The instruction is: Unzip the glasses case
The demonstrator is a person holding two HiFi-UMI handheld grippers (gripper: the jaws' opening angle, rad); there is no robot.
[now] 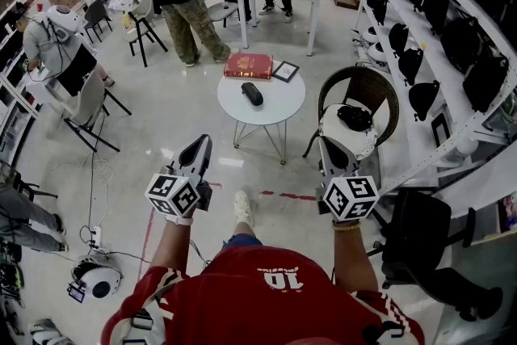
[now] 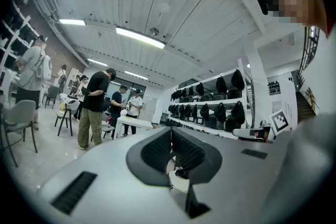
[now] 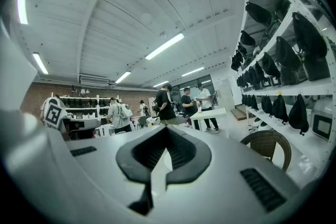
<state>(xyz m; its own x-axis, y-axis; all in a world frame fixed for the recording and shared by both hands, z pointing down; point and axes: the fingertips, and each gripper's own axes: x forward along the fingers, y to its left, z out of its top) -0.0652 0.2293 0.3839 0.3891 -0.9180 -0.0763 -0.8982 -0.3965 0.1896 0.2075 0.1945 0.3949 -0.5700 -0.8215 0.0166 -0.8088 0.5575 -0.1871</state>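
Jaws closed and empty on your left gripper [image 1: 200, 144] and right gripper [image 1: 327, 146], the glasses case [image 1: 252, 94] lies well ahead on the round table [image 1: 280, 106], upper centre, slanting upper-left to lower-right, seemingly nearer your left.

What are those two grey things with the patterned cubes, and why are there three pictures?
Those are hand tools, not a robot. A person holds a left gripper and a right gripper, each with two jaws that pinch. One picture comes from a camera on the person's head, looking down. The other two come from cameras riding on each gripper, looking along its jaws. Both pairs of jaws are shut and hold nothing. Ahead stands a small round table with a dark glasses case, a red book and a small picture frame.
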